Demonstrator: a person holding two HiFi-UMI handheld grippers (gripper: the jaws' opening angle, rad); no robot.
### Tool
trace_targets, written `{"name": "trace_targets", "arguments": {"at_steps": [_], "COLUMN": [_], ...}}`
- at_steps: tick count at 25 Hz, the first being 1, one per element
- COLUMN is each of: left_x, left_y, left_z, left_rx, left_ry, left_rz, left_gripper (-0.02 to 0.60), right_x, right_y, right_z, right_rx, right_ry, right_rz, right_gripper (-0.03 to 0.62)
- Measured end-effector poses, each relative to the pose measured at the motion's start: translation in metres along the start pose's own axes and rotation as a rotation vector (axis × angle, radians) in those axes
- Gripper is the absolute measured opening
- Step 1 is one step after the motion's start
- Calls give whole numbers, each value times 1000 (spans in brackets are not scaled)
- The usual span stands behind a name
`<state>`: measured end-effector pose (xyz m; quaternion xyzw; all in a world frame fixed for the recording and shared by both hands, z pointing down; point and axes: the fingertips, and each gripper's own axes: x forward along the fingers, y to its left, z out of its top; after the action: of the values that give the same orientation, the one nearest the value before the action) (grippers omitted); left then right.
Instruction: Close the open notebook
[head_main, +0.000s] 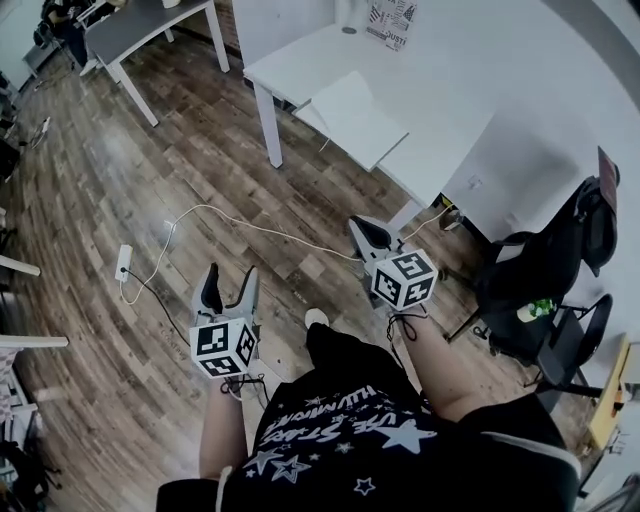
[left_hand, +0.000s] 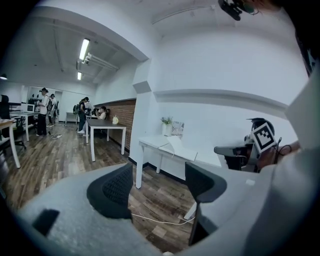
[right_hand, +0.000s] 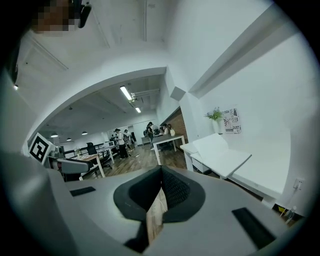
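The open notebook (head_main: 350, 115) is white and lies spread near the front corner of the white table (head_main: 440, 60). In the right gripper view one leaf of the notebook (right_hand: 220, 154) stands tilted up. Both grippers hang over the wooden floor, well short of the table. My left gripper (head_main: 231, 282) is open, and its view shows bare floor between the black pads (left_hand: 112, 190), with the notebook (left_hand: 179, 148) far ahead. My right gripper (head_main: 368, 233) is shut with nothing in it, its pads (right_hand: 172, 189) meeting at the tips.
A power strip (head_main: 123, 262) and a white cable (head_main: 250, 225) lie on the floor ahead of my left gripper. Black office chairs (head_main: 545, 280) stand at the right. A grey table (head_main: 140, 25) is at the back left, and several people (left_hand: 45, 107) stand far off.
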<state>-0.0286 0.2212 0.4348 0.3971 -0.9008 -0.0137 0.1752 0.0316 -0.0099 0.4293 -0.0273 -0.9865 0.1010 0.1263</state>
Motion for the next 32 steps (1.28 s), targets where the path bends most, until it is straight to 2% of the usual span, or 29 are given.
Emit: {"name": "trace_targets", "arguments": {"at_steps": [8,18,25,32], "left_x": [94,165,238,340], "left_y": [-13,-7,3,13], "left_z": [29,52,65,83], "left_rx": [25,40,24,53], "left_ry": [23,53,82,145], "left_rz": [-54,-121,-243,-433], "left_gripper": [328,328,328,328], "right_x": [55,79,101,131], "right_y": [-62,-116,-152,-198], "right_z": [25,34,44,53], "right_rx": [17,68,88,124], "right_ry": [-7,-30,-54,-65], "right_rz": [-2,-82,-201,-403], "right_gripper": [3,3,3,3]}}
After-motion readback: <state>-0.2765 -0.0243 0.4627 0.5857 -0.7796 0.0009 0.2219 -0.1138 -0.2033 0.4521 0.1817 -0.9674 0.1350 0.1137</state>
